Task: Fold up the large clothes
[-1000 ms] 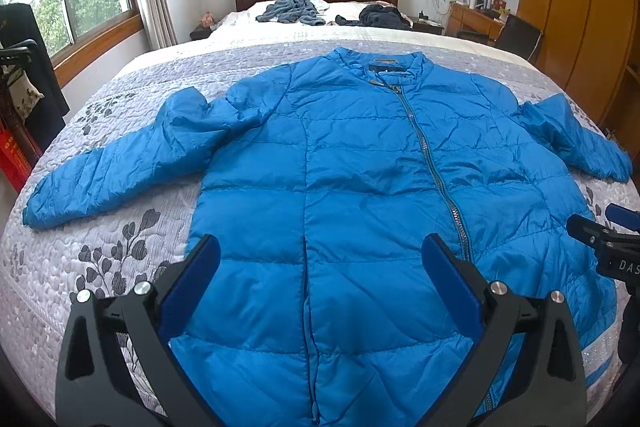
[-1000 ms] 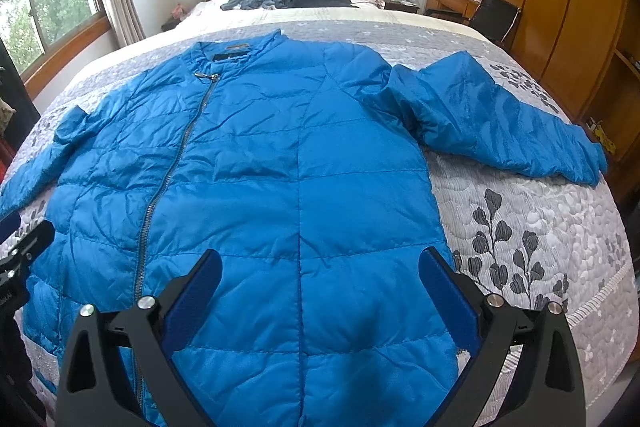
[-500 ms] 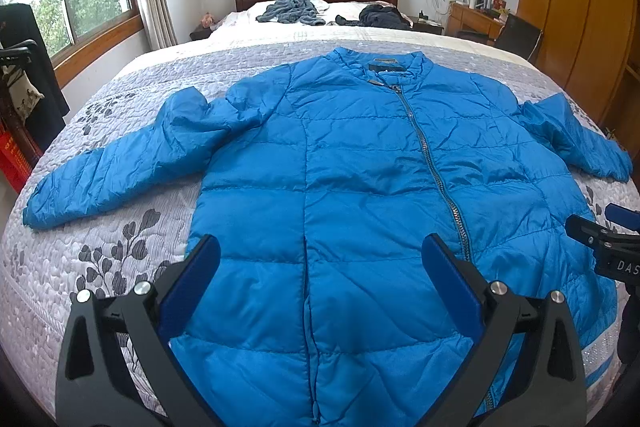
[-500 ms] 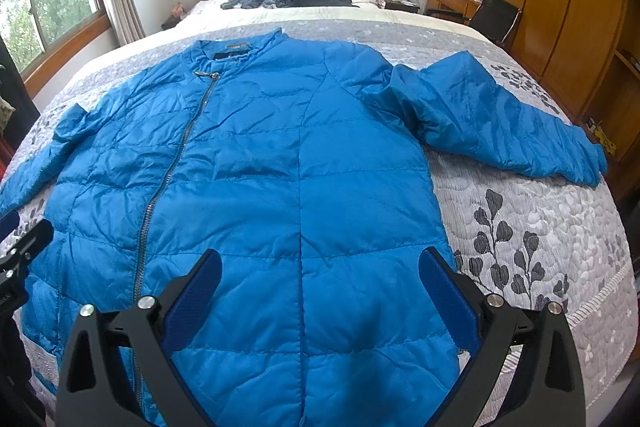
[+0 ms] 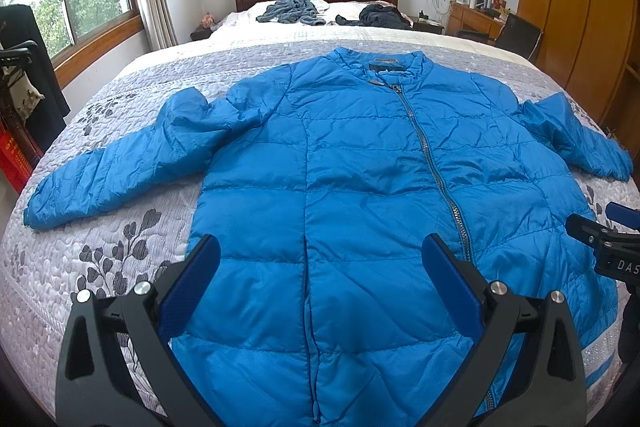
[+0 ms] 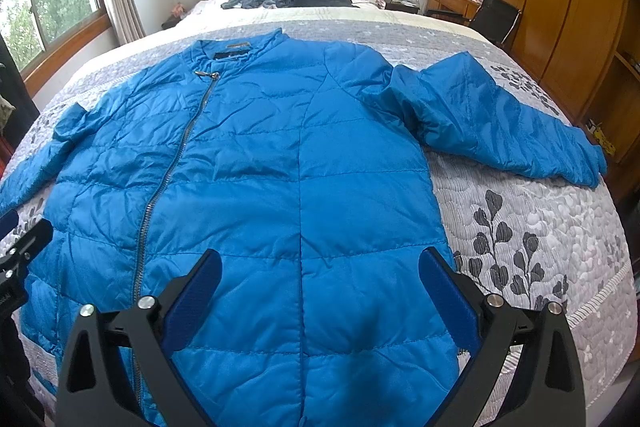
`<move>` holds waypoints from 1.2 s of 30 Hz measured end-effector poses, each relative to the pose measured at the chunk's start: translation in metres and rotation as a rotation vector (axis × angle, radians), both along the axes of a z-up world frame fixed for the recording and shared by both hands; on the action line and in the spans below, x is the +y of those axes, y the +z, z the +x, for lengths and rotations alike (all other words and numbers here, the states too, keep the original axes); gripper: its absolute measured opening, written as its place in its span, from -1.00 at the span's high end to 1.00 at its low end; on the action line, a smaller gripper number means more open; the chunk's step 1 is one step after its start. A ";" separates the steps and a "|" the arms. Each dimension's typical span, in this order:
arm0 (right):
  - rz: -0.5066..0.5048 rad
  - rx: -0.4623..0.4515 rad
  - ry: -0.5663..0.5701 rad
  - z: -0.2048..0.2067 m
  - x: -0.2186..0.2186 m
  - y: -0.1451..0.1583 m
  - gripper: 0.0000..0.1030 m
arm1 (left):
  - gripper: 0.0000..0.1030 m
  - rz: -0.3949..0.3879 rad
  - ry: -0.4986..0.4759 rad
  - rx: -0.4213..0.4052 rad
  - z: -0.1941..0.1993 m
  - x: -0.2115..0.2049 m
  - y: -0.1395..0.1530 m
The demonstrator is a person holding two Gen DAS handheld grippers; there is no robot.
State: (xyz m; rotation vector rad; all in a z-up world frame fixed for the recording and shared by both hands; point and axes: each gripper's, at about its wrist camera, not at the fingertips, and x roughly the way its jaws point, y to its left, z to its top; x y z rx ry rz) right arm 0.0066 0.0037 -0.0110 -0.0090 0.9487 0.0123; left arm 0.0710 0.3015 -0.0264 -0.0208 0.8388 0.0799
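A large blue quilted jacket [image 5: 360,179] [image 6: 260,167] lies flat and zipped up on the bed, collar toward the headboard, both sleeves spread out to the sides. Its left sleeve [image 5: 120,167] reaches toward the window side; the other sleeve [image 6: 500,123] reaches toward the wardrobe. My left gripper [image 5: 320,255] hovers open above the jacket's lower left half, nothing between its blue pads. My right gripper [image 6: 320,267] hovers open above the lower right half, also empty. The right gripper's tip [image 5: 600,239] shows at the left wrist view's right edge.
The bed [image 5: 100,267] has a grey quilted cover with dark leaf prints. Two crumpled dark garments [image 5: 292,9] [image 5: 384,17] lie near the wooden headboard. A desk and black chair [image 6: 492,15] and wooden wardrobe [image 6: 560,7] stand on the right; windows on the left.
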 end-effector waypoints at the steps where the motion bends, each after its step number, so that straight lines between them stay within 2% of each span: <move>1: 0.000 0.000 0.001 0.000 0.000 0.000 -0.93 | -0.94 0.001 0.000 0.000 0.000 0.000 0.000; 29: 0.005 0.000 0.002 0.001 -0.004 -0.003 -0.93 | -0.94 0.014 -0.004 0.008 0.000 -0.001 -0.001; 33: 0.053 0.003 -0.025 0.009 -0.027 -0.001 -0.93 | -0.94 0.010 -0.024 0.010 0.013 -0.011 0.000; 36: 0.104 0.036 -0.099 0.021 -0.069 -0.003 -0.93 | -0.94 -0.045 -0.080 0.058 0.034 -0.020 -0.002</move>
